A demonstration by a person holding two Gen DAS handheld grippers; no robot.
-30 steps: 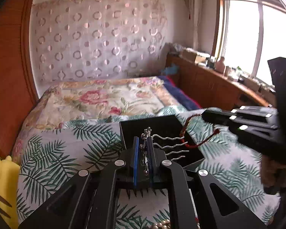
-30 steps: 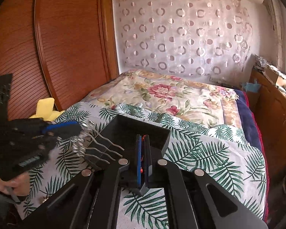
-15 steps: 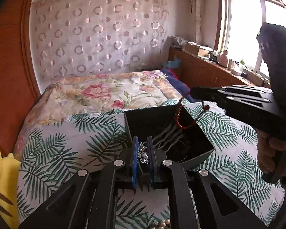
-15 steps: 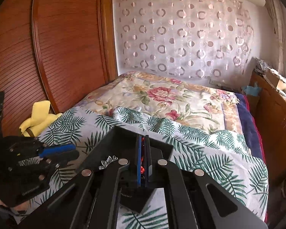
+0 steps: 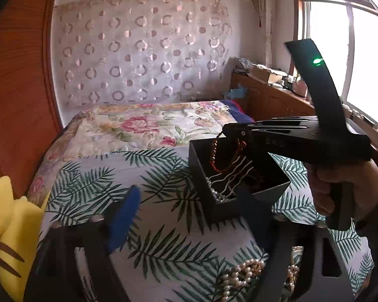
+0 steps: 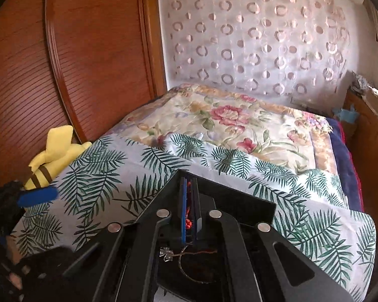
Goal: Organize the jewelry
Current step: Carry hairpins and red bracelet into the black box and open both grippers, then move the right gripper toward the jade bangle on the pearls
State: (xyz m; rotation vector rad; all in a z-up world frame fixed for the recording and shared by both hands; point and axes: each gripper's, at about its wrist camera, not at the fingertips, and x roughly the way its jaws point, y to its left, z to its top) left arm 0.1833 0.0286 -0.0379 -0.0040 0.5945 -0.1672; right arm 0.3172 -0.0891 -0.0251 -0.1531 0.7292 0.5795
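Note:
A black box (image 5: 204, 173) sits on the palm-leaf bedspread. A silver hair comb (image 5: 229, 181) lies inside it. My left gripper (image 5: 189, 197) is just short of the box's near corner, its jaws opening wide with nothing between them. A hand holds my right gripper (image 5: 226, 132) over the box from the right. A red bead bracelet (image 5: 220, 151) hangs from its tip into the box. In the right wrist view that gripper (image 6: 188, 180) still pinches the red beads (image 6: 188, 217) between blue pads as its jaws start opening, above the box (image 6: 244, 201).
A pearl necklace (image 5: 244, 271) lies on the bedspread under my left gripper. A yellow plush toy (image 5: 10, 231) sits at the bed's left edge by the wooden headboard (image 6: 88, 63). A floral quilt (image 5: 148, 125) covers the far bed, and a wooden cabinet (image 5: 272, 100) runs along the right.
My left gripper let go of the silver comb into the box, opened wide and drew back to the left. My right gripper carried the red bracelet over the box and lower.

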